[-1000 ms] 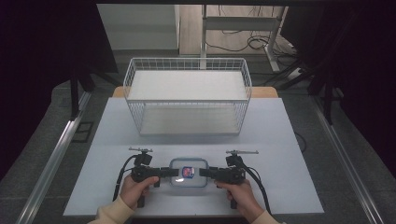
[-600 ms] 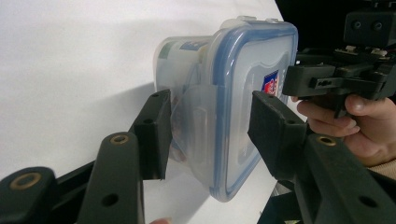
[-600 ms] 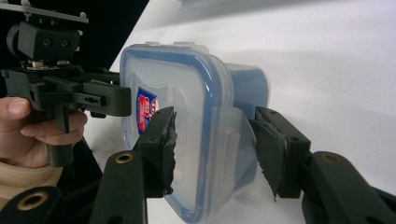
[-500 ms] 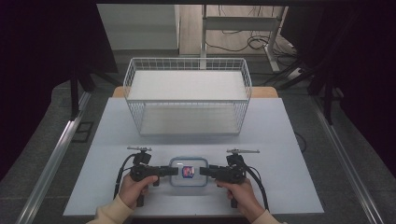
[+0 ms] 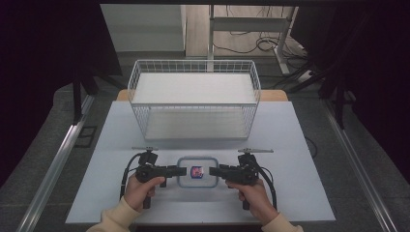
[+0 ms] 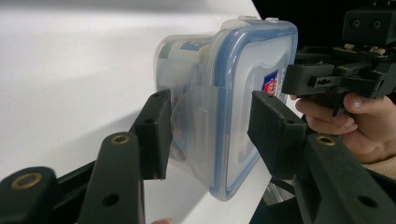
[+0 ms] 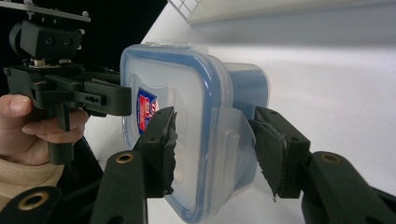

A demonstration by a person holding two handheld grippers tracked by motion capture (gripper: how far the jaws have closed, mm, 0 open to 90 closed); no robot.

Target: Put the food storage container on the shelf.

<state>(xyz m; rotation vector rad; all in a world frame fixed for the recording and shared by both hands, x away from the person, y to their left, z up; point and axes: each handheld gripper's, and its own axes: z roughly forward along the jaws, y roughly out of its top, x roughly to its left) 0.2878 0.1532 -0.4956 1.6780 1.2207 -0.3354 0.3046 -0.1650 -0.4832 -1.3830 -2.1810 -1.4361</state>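
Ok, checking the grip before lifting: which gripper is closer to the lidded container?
Right, barely. The right gripper clamps the latch flap at the right end of the container; the left gripper straddles the opposite flap, contact unclear.

Red and blue sticker (image 7: 145, 111) on container lid (image 7: 187, 93), its lettering too small to read

High view dim, surroundings near black, white table (image 5: 300, 145) evenly lit from above, soft shadows under wire basket (image 5: 193, 96); detail small, slightly soft. Gripper views brighter: table glares white, lidded container (image 6: 233, 107) sharp with soft sheen, nearest jaw parts blurred, background black
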